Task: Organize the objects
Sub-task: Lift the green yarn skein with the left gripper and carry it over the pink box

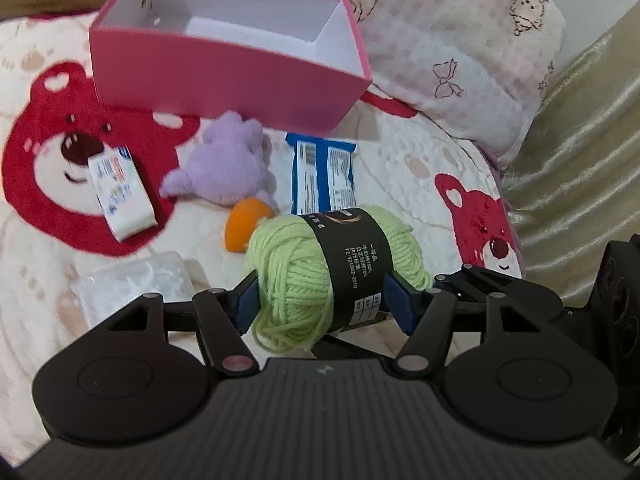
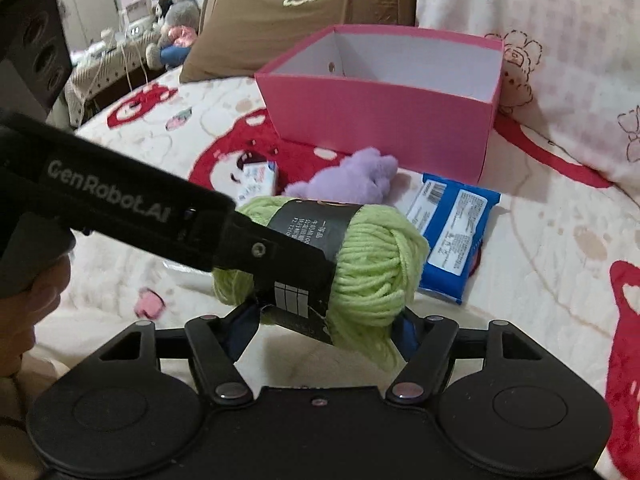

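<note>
Light-green yarn ball [image 1: 332, 272], black paper band

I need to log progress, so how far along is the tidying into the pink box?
Nothing looks packed yet: the pink box shows only bare white inside. In hand: the green yarn, between the left gripper pads. Left on the bed: purple plush, blue packet, white packet.

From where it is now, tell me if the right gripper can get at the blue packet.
Probably not yet. The right gripper has the green yarn ball between its fingers, with the left gripper also on it. The blue packet lies exposed just beyond, so the path clears once the yarn goes.
</note>
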Available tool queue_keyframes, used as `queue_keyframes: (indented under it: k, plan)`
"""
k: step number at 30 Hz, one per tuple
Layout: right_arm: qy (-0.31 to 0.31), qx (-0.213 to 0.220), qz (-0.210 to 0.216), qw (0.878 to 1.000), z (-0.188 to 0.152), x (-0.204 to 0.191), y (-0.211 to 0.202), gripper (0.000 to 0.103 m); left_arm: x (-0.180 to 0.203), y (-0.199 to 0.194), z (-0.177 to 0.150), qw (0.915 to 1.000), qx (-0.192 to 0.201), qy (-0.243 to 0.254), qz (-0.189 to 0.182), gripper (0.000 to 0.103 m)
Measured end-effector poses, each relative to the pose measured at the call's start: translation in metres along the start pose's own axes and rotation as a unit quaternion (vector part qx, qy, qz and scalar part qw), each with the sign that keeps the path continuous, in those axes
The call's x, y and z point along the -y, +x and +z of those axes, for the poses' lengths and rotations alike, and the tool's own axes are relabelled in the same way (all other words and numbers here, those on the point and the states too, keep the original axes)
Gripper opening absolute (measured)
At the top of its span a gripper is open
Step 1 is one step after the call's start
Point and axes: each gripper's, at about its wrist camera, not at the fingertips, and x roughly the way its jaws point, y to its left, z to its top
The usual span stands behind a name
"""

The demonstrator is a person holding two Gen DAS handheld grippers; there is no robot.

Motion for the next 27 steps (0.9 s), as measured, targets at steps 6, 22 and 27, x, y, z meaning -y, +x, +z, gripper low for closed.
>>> queue_keyframes:
  k: [6, 22, 27]
  plan:
    - [-0.002, 0.024, -0.009, 1.0, 0.011, -0.017, -0.012, 0.076, 0.004, -0.023, 0.017, 0.9995, -0.007, 0.031, 0.005, 0.063]
    - [-0.009, 0.06, -0.002, 0.998, 0.062, -0.044, -0.035, 0.082, 0.002, -0.081, 0.067, 0.9971, -0.023, 0.072, -0.002, 0.063]
    - [-0.022, 0.086, -0.002, 0.996, 0.08, -0.054, -0.043, 0.082, 0.006, -0.101, 0.081, 0.9966, -0.002, 0.082, 0.002, 0.063]
